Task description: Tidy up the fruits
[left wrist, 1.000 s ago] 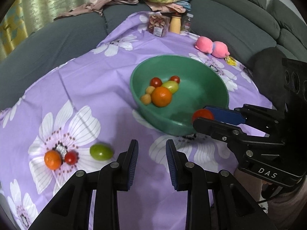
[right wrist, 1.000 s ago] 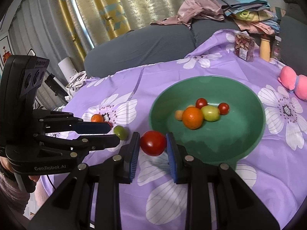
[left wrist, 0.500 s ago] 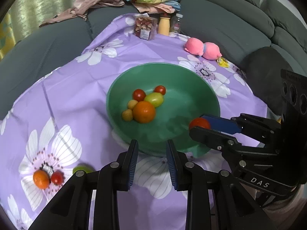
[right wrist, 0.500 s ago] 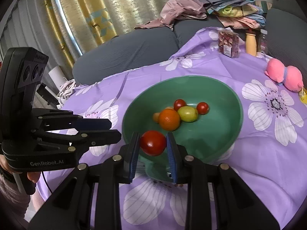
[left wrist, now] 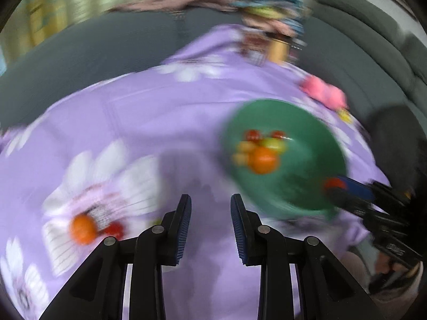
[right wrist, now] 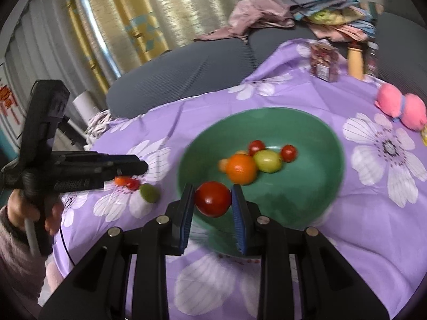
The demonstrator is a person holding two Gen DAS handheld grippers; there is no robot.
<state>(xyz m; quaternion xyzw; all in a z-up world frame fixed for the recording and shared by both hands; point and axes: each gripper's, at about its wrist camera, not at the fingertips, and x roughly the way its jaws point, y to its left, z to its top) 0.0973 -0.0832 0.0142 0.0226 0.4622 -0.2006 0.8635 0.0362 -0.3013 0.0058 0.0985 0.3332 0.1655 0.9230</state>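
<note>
I am seeing one green bowl (right wrist: 315, 186) at frame centre holding six fruits, I am gripping one red tomato (right wrist: 212, 199) at lower centre, and three fruits (right wrist: 133, 185) are lying on one purple cloth (right wrist: 373, 226), centre left.

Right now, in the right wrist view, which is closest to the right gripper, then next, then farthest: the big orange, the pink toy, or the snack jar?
1. Orange, in the bowl, just beyond the right gripper.
2. Pink toy, far right on the cloth.
3. Snack jar, at the cloth's far edge.
</note>
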